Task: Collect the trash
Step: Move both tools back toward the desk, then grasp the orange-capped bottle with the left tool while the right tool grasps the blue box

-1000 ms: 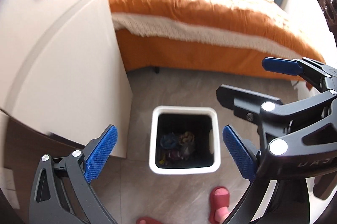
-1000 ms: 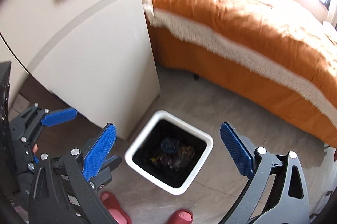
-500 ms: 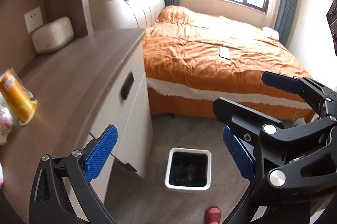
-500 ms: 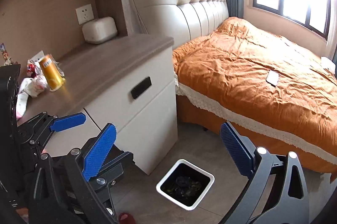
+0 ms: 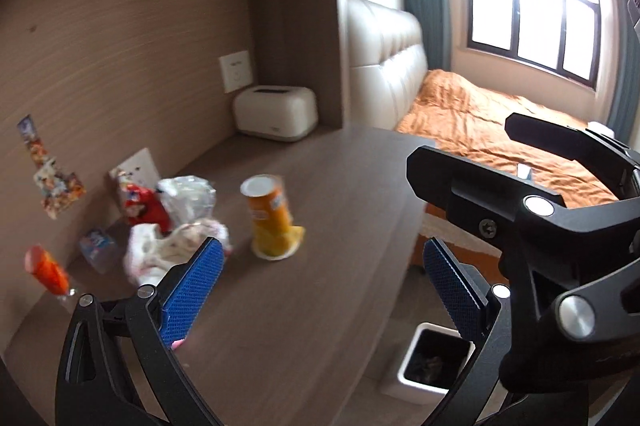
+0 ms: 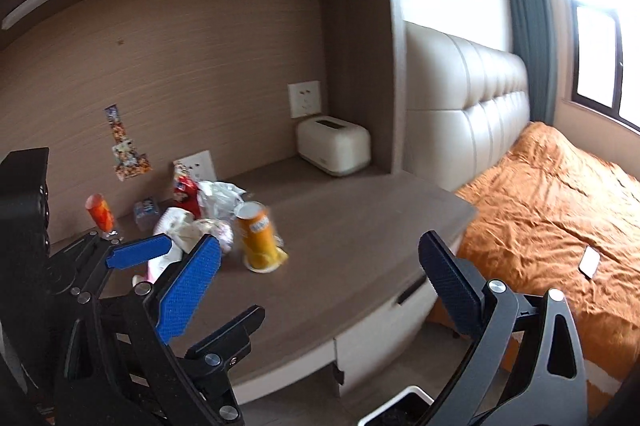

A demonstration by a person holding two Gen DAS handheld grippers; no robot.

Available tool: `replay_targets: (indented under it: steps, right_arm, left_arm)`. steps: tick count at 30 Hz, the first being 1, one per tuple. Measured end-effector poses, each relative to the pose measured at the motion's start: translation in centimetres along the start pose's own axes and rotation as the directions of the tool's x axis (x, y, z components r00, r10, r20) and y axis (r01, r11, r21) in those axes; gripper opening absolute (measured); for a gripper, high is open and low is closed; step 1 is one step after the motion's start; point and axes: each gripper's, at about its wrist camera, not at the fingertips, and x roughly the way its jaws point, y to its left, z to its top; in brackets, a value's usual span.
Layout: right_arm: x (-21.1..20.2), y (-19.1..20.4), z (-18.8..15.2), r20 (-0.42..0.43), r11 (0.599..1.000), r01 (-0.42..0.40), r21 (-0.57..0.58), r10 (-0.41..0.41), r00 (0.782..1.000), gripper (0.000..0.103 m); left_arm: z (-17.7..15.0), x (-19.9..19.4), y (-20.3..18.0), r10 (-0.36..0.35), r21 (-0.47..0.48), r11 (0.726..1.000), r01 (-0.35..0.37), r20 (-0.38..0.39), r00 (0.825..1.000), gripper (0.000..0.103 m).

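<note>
Trash lies on the brown desk top (image 5: 320,286): an upright orange chip can (image 5: 270,218), a crumpled clear plastic bag (image 5: 186,200), a red snack wrapper (image 5: 142,206) and crumpled white paper (image 5: 160,252). The can (image 6: 256,236) and the pile (image 6: 200,210) also show in the right wrist view. My left gripper (image 5: 320,290) is open and empty above the desk, short of the can. My right gripper (image 6: 320,286) is open and empty, beside the left. The white trash bin (image 5: 412,374) with trash inside stands on the floor below the desk edge.
A white tissue box (image 5: 276,112) stands at the back of the desk under a wall socket (image 5: 236,70). A small orange cup (image 5: 48,272) and a blue packet (image 5: 96,246) sit at far left. The orange bed (image 6: 560,210) with a phone (image 6: 590,262) lies to the right.
Both grippers have swung up from over the trash bin on the floor to face the desk top and its pile of trash. Both stay open and empty.
</note>
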Motion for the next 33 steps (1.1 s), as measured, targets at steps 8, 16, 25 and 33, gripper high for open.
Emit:
replay_targets:
  steps: [8,16,25,33]
  right_arm:
    - [6.2,11.1,2.9,-0.020,0.961,-0.231,-0.149,0.231,0.973,0.099]
    - [12.9,17.7,3.7,-0.110,0.918,-0.348,-0.188,0.333,0.937,0.099]
    - [21.7,22.6,3.5,-0.240,0.898,-0.379,-0.224,0.326,0.914,0.099]
    - [27.7,26.3,2.2,-0.401,0.870,-0.423,-0.252,0.304,0.864,0.099]
  left_arm:
    - [-2.2,-1.3,14.1,0.261,-0.157,0.951,-0.266,-0.053,0.964,0.098]
    - [-4.4,-0.8,23.1,0.392,-0.237,0.882,-0.407,-0.109,0.913,0.098]
    - [-5.7,3.8,27.8,0.464,-0.181,0.853,-0.489,-0.163,0.870,0.098]
    - [-6.5,7.3,32.2,0.425,-0.217,0.852,-0.476,-0.242,0.872,0.098]
